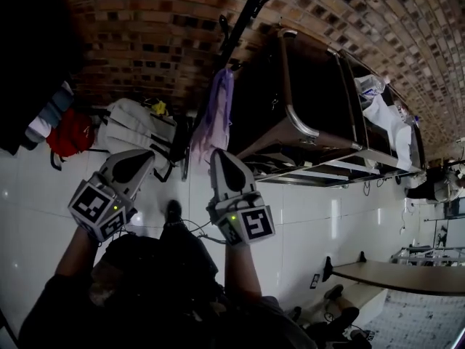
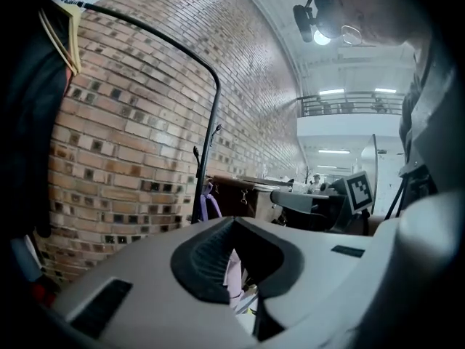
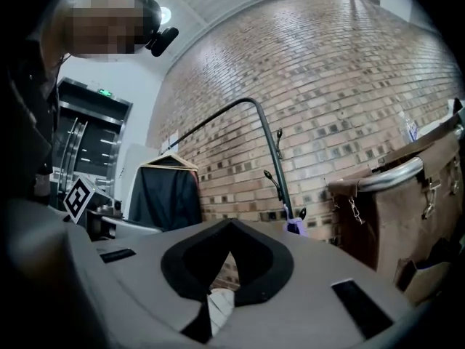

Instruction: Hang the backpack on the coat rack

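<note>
A white backpack lies on the white tiled floor against the brick wall. To its right stands the black coat rack, with a purple cloth hanging from it. My left gripper is held just in front of the backpack. My right gripper is by the lower end of the purple cloth. In the left gripper view the left gripper has its jaws together, with the coat rack beyond. The right gripper is also shut, facing the coat rack. I see nothing gripped in either.
A red bag and dark clothes lie left of the backpack. A large brown cabinet stands right of the rack. A dark garment on a hanger hangs by the wall. My own legs and shoes fill the lower middle.
</note>
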The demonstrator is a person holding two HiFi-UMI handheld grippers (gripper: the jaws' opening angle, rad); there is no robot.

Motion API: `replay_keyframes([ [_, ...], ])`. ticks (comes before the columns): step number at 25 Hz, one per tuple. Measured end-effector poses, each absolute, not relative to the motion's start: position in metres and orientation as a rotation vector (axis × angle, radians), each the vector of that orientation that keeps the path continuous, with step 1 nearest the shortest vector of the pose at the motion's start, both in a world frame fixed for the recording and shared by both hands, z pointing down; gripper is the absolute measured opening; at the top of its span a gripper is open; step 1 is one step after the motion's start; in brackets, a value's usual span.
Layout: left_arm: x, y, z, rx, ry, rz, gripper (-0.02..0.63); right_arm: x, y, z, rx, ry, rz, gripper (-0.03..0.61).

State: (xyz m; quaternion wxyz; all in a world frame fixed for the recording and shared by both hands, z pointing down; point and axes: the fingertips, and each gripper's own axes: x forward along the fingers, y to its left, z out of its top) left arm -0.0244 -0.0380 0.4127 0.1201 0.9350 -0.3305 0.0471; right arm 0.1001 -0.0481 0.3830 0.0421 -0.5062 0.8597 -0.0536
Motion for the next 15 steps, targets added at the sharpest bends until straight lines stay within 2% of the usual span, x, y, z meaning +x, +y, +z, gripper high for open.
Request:
replay_keyframes([
  [15, -0.131, 0.114, 0.391, 2.764, -0.945, 0.101, 0.037, -0.001, 0.113, 0.385, -1.647, 2.674, -0.212, 0.005],
])
